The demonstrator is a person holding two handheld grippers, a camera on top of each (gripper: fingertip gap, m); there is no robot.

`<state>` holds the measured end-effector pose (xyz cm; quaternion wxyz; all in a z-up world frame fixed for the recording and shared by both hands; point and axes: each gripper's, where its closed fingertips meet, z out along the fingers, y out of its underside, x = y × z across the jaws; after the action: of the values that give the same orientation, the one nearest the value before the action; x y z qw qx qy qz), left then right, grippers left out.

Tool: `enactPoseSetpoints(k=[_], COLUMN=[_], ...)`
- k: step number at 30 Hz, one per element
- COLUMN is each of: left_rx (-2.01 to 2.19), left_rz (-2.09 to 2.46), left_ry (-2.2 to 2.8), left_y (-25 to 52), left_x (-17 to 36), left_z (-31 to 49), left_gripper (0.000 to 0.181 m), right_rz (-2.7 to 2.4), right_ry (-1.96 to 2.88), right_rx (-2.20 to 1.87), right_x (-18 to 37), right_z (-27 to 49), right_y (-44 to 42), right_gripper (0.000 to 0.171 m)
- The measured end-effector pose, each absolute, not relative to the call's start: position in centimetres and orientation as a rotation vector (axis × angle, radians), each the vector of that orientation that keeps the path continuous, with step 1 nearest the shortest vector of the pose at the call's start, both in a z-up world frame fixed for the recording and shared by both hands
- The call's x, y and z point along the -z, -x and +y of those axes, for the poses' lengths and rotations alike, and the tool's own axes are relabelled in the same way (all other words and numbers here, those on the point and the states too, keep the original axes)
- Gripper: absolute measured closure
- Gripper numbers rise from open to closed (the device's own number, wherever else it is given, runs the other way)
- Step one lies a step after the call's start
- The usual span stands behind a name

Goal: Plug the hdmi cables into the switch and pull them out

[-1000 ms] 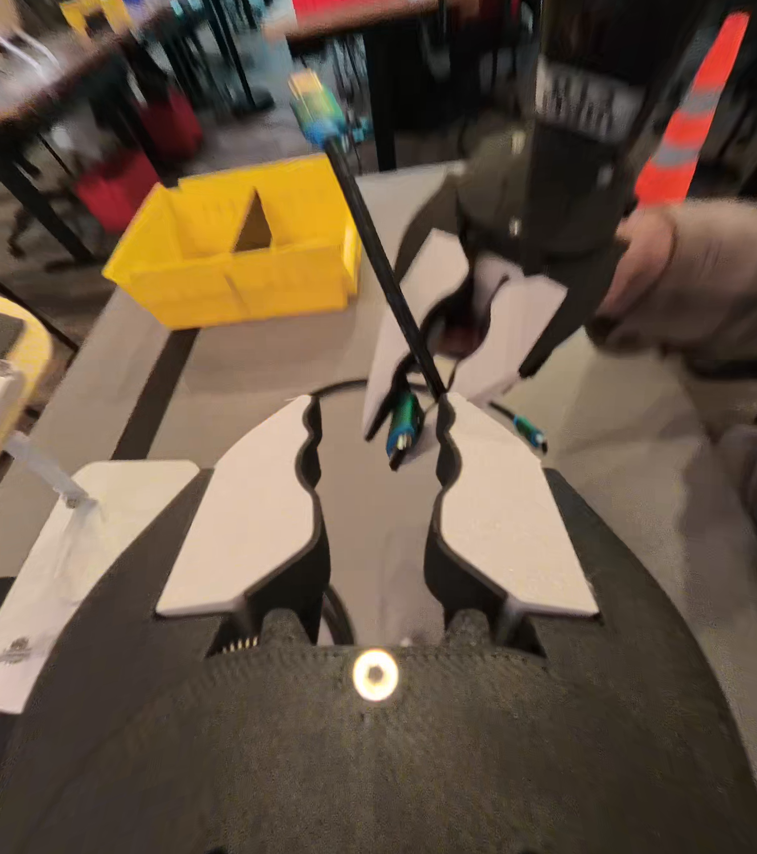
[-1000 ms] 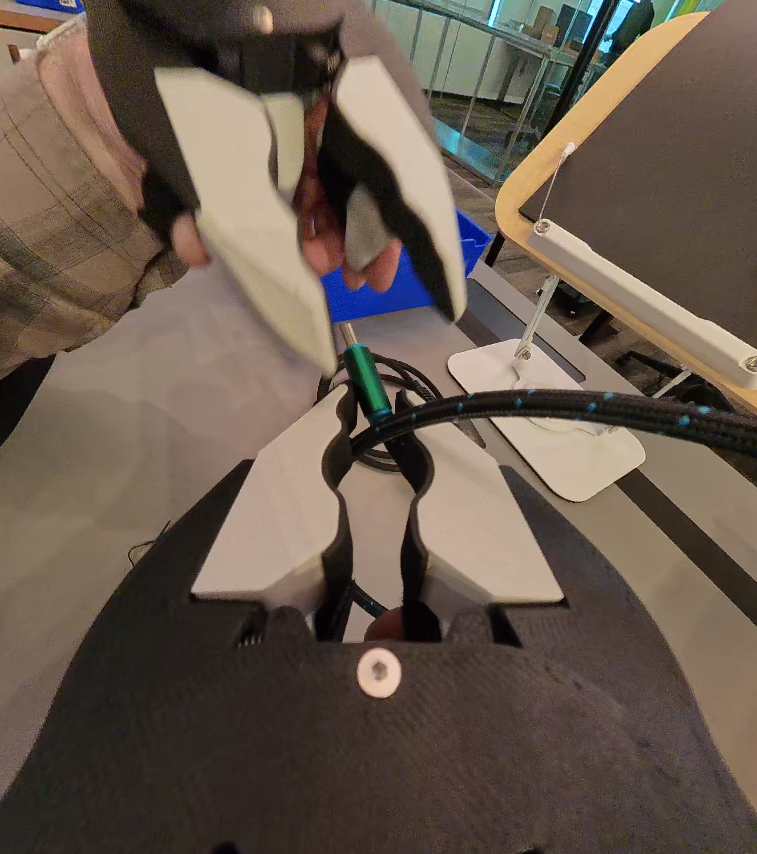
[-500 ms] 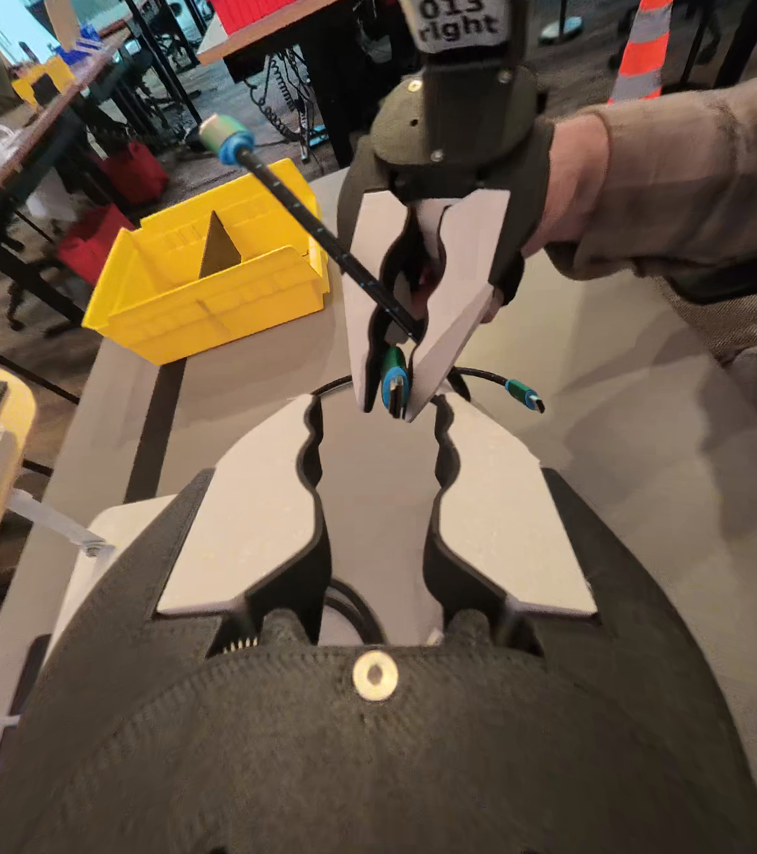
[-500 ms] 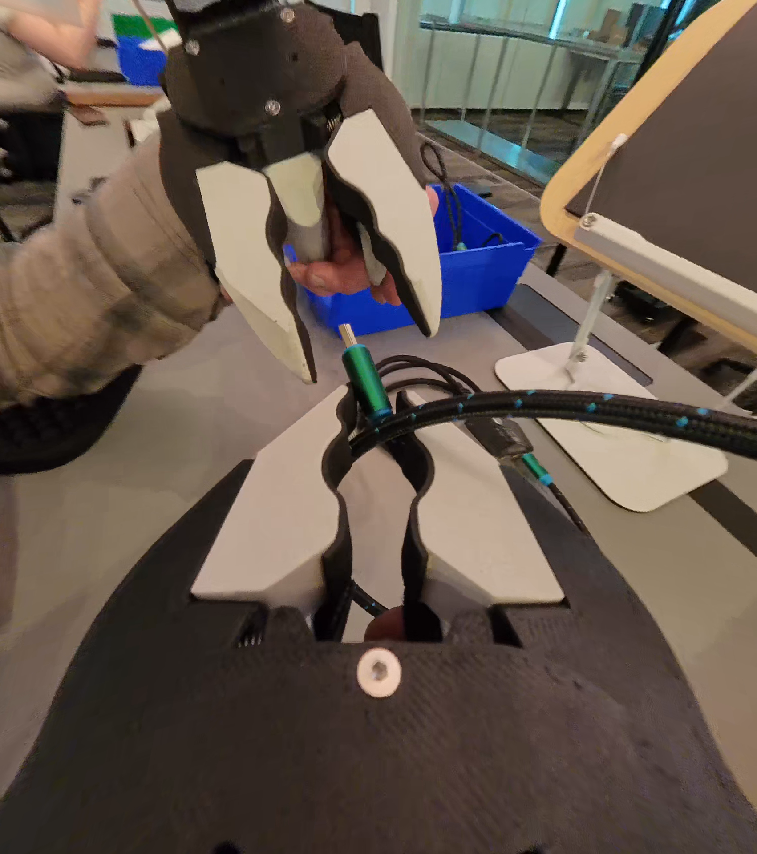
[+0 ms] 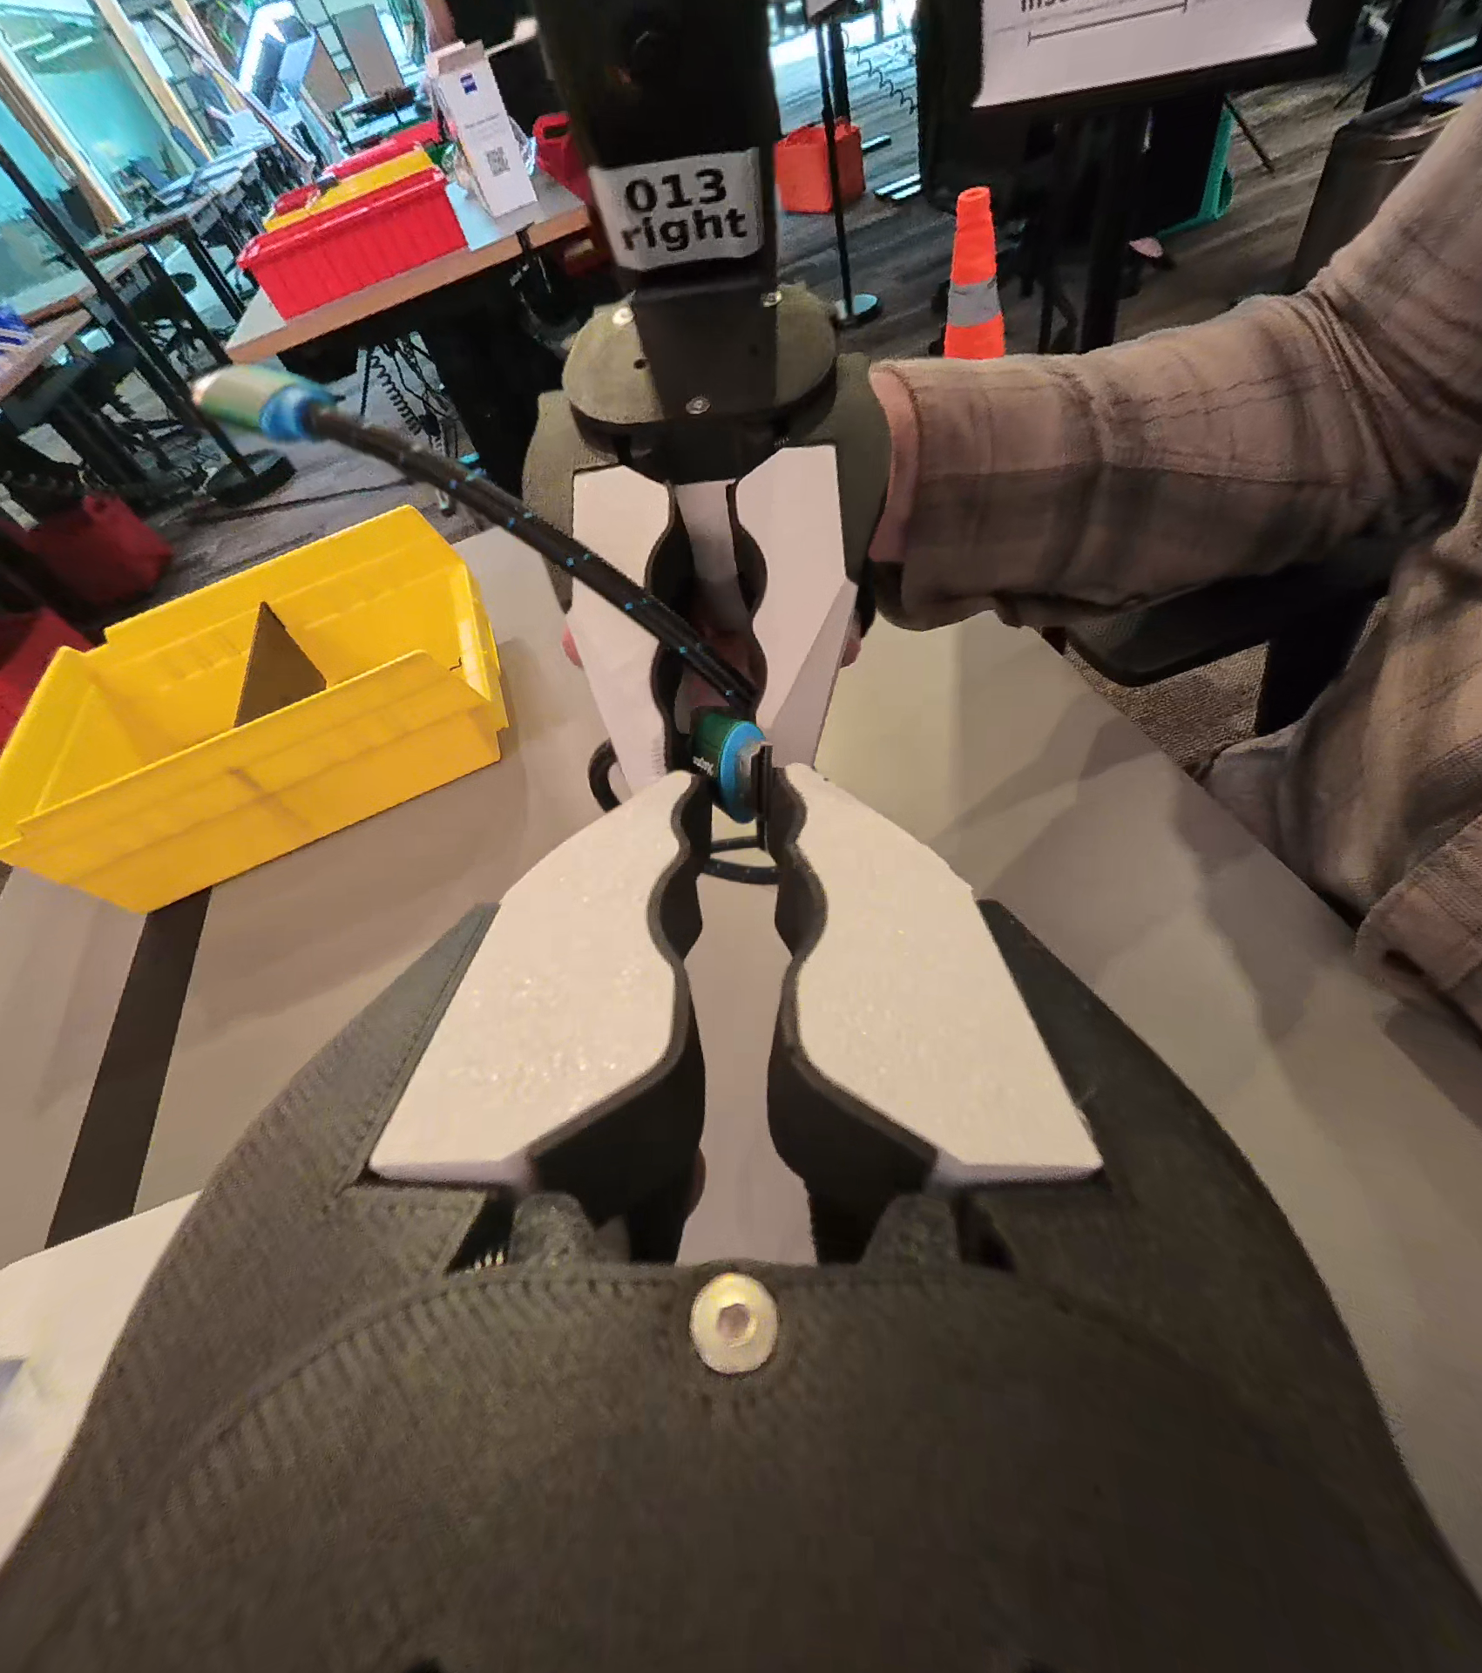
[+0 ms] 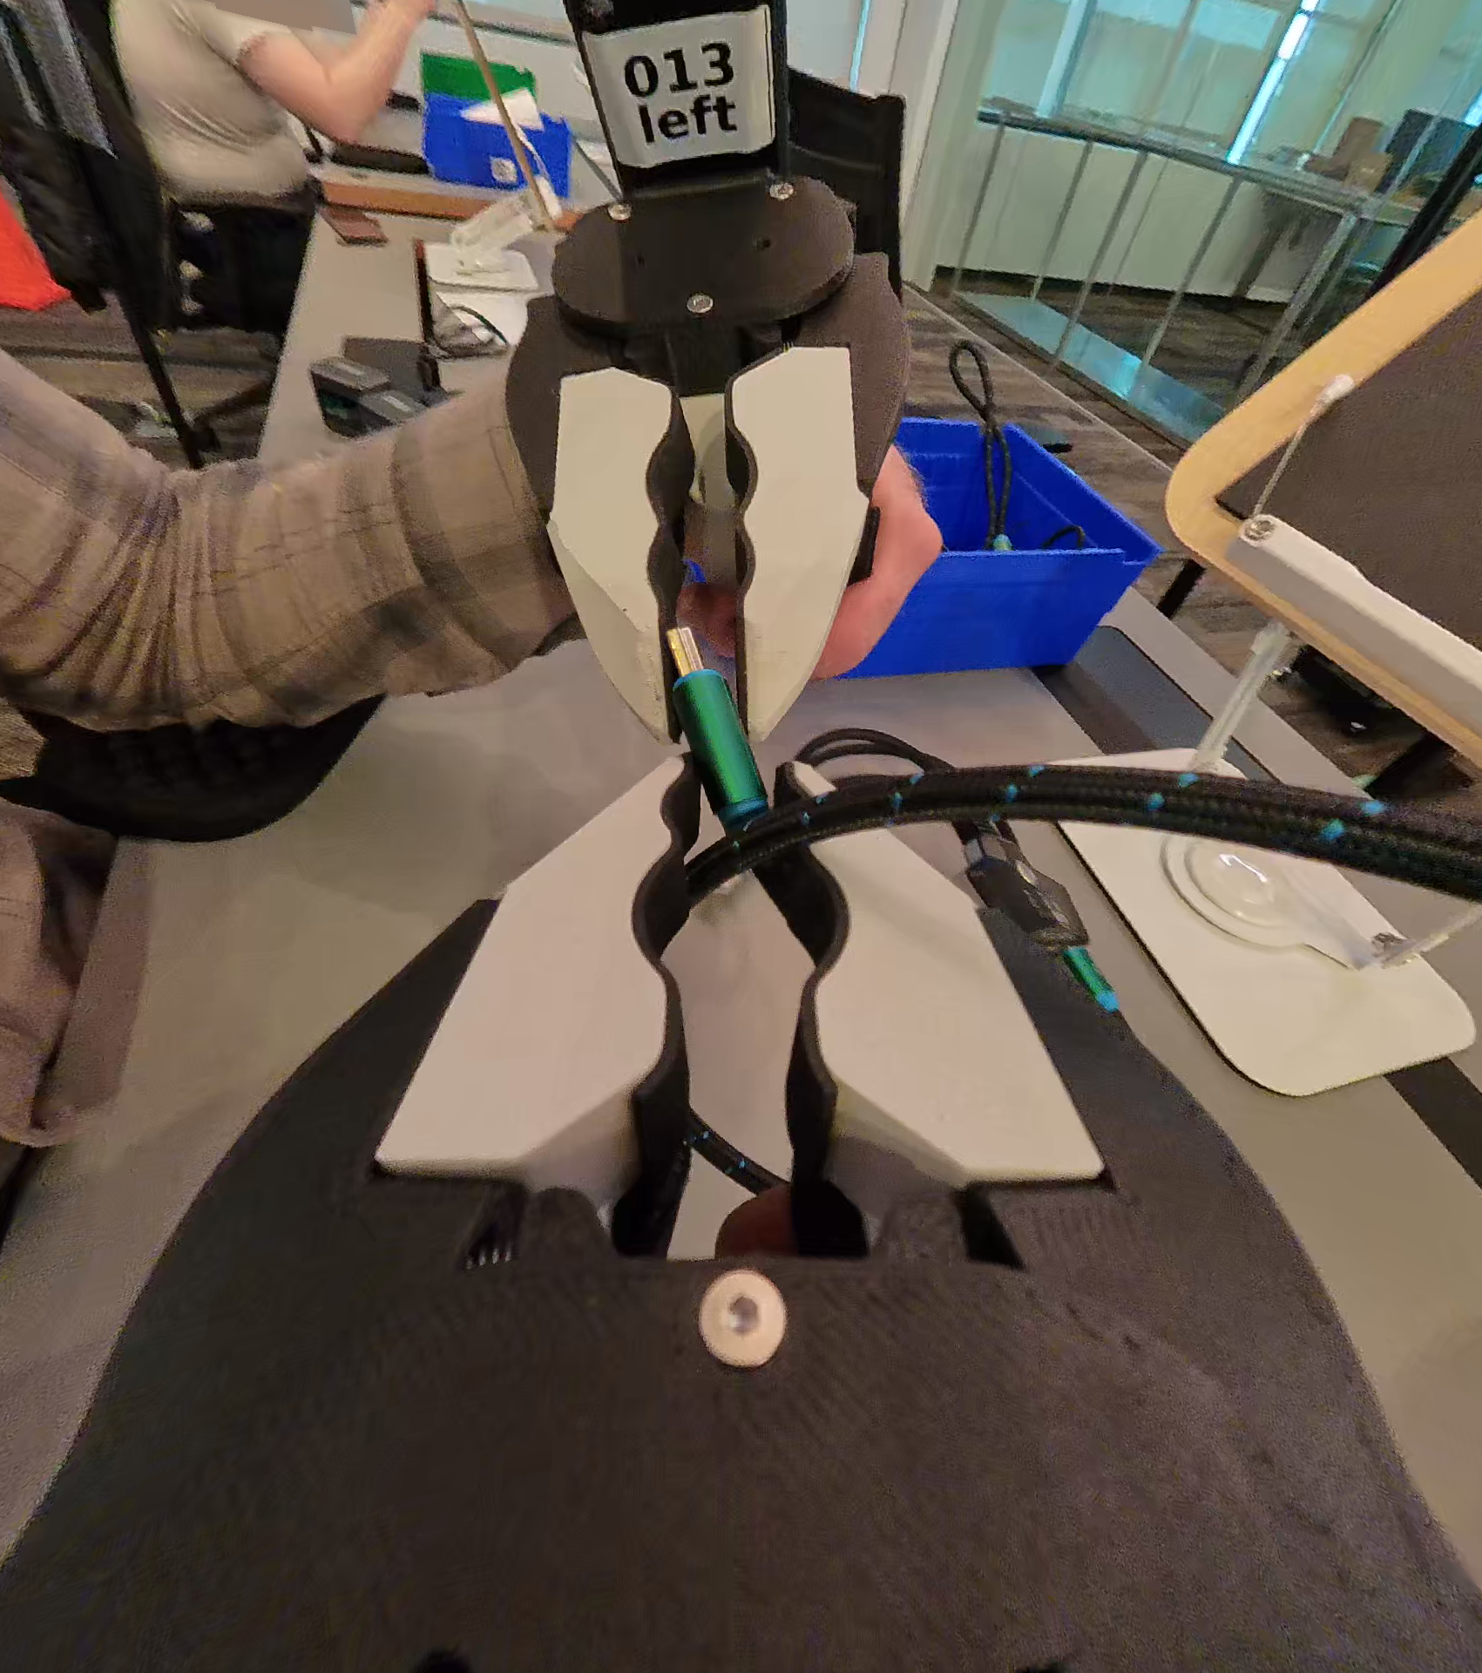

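hdmi plug (image 6: 716,735): green metal shell with a blue collar. It is up off the table, tilted, and sits between the tips of my two grippers, which face each other nose to nose.
Right gripper (image 6: 735,786): my jaws are drawn in close and pinch the rear end of the plug, where the cable leaves it.
Left gripper (image 5: 737,792): my jaws are narrow, one fingertip on each side of the plug's front end. I cannot tell whether they press on it or only flank it.
hdmi cable (image 6: 1171,798): black braid flecked with blue. From the plug it arcs away over my right gripper's right finger; in the left wrist view it rises through the right gripper's fingers to a free end.
Far connector (image 5: 253,401): green and blue, hanging in the air above the yellow bin.
Switch (image 6: 1027,892): a small black box lying on the table just right of my right gripper. A second green plug (image 6: 1090,979) meets its near end, and a thin black lead coils behind it.
Table (image 5: 339,914): grey, with a dark strip along one side.
Yellow bin (image 5: 248,724): on the table's far left corner in the left wrist view.
Blue bin (image 6: 1013,588): behind my left gripper, with cables inside.
White stand base (image 6: 1280,1005): flat on the table beside the switch.
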<state>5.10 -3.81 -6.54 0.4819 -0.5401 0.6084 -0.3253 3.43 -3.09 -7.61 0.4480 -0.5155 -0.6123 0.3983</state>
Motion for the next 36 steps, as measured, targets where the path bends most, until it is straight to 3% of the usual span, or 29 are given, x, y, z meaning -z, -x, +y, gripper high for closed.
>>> enactPoseSetpoints(k=[13, 20, 30, 33, 36], left_rx=[0.884, 0.94, 1.027, 1.059, 1.07], left_rz=[1.339, 1.293, 1.273, 1.278, 1.258], left_ry=[1.372, 1.364, 1.367, 1.342, 1.344], left_y=[-5.4, -5.5, -6.0, -6.3, -6.4], left_x=[5.6, 4.2, 3.5, 2.8, 2.4], left_z=[-2.2, -2.7, -3.5, -4.2, -4.2], left_gripper=[0.17, 0.17, 0.17, 0.17, 0.17], right_rz=[-1.64, -1.667, -1.59, -1.53, -1.512], right_ry=[1.303, 1.335, 1.28, 1.258, 1.241], right_rx=[-0.245, -0.073, -0.047, -0.168, -0.197], right_x=[9.9, 11.6, 10.6, 9.4, 8.7], right_z=[-0.2, 0.7, 1.1, 0.6, 0.5], right_y=[-4.5, -4.4, -4.2, -4.0, -4.4], right_gripper=[0.126, 0.085, 0.113, 0.144, 0.157])
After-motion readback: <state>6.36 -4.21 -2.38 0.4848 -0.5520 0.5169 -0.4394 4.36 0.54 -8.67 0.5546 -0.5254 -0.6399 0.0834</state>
